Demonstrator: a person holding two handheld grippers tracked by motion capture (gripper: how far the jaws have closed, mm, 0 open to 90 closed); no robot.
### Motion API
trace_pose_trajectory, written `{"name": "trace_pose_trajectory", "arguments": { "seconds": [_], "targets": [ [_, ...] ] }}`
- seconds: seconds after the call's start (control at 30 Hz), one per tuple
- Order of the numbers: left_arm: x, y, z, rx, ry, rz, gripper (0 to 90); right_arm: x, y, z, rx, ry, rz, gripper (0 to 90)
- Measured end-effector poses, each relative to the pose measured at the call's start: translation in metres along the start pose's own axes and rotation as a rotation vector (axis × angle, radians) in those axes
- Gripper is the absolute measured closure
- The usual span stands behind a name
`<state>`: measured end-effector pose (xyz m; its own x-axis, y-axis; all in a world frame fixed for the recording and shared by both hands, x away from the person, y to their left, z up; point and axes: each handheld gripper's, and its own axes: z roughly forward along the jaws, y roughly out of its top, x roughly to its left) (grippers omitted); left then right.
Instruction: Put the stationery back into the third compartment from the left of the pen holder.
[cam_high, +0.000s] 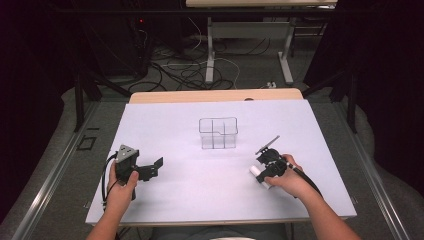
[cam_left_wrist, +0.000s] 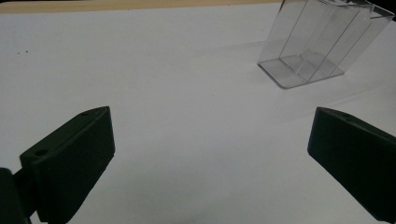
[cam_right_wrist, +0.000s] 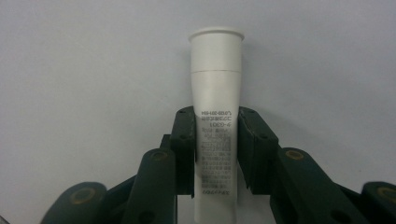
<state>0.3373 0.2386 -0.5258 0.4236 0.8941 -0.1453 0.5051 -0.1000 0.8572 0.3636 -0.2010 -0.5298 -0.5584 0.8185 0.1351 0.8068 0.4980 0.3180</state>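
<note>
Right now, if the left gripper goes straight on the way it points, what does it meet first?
Probably nothing soon: ahead of the open left gripper lies bare white table. The clear plastic divided box stands off to one side of its line, though depth is hard to judge.

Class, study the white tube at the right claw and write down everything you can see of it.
The white tube is slim, matt and plastic-looking, with a flared white cap at its far end, set off by a thin seam. Small dark print runs along its body. It lies on the white table near its right side, cap pointing away from the right claw, whose two black pads press on its printed middle.
</note>
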Motion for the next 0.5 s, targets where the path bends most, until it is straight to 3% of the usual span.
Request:
{"name": "trace_pose_trajectory", "arguments": {
  "seconds": [0.17, 0.23, 0.33, 0.47, 0.5],
  "targets": [
    [-0.0004, -0.0001, 0.0001, 0.002, -0.002, 0.002, 0.7, -0.001, 0.0003, -0.0007, 0.003, 0.007, -0.005, 69.5],
    [-0.0003, -0.0001, 0.0001, 0.003, -0.002, 0.002, 0.7, -0.0019, 0.0007, -0.0029, 0.036, 0.014, 0.022, 69.5],
    [-0.0002, -0.0001, 0.0001, 0.002, 0.001, 0.002, 0.7, -0.0066, 0.0008, -0.0033, 0.027, 0.034, 0.023, 69.5],
    [0.0005, -0.0003, 0.0001, 0.003, 0.004, 0.003, 0.7, -0.0088, 0.0012, -0.0038, -0.005, 0.049, 0.034, 69.6],
    [0.0005, -0.0003, 0.0001, 0.003, 0.004, 0.003, 0.7, -0.0079, -0.0002, 0.0014, -0.108, 0.081, 0.055, 69.6]
  ]
}}
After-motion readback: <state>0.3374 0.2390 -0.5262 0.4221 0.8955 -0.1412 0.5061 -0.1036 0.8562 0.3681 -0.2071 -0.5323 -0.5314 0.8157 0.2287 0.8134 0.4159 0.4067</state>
